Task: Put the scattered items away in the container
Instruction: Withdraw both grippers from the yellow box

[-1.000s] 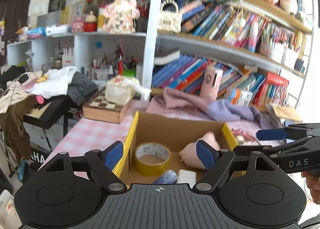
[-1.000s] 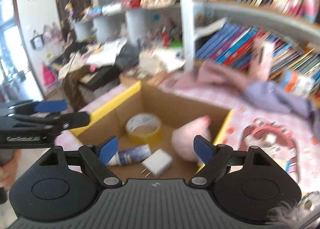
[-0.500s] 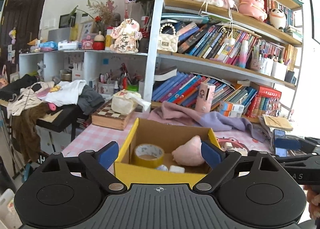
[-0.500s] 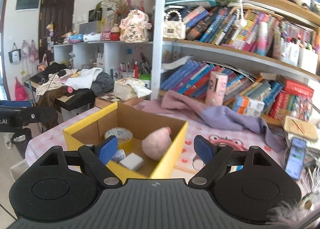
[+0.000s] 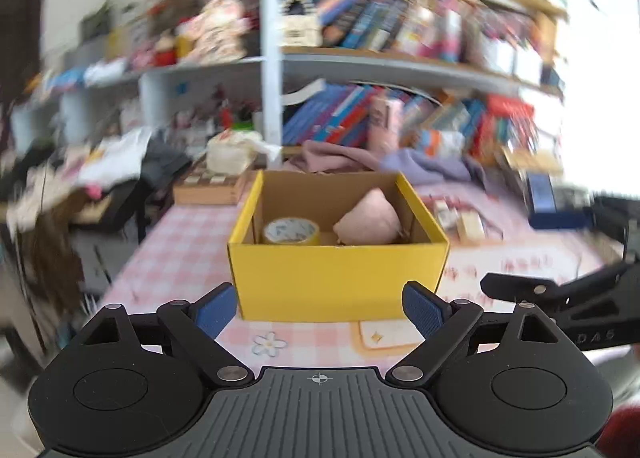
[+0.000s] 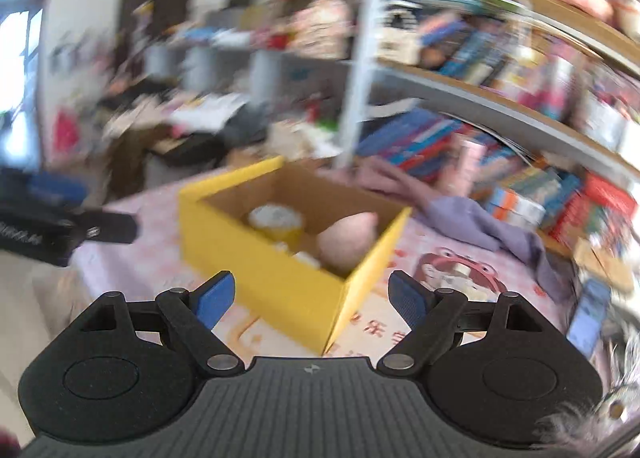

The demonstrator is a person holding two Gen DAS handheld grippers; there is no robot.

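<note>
Container: yellow cardboard box at frame centre on the pink checked tabletop.
Contents: tape roll at left, pink plush at right, both inside the box.
Left gripper: jaws spread, nothing between them, just short of the box front.
Right gripper: jaws spread, empty, facing a box corner.
Background: blurred bookshelves.

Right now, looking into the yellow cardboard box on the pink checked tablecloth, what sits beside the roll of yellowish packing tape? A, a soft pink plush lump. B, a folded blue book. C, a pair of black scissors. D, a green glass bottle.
A: inside the yellow cardboard box, a soft pink plush lump rests to the right of the roll of yellowish packing tape, and the right wrist view shows the same pair.
</note>
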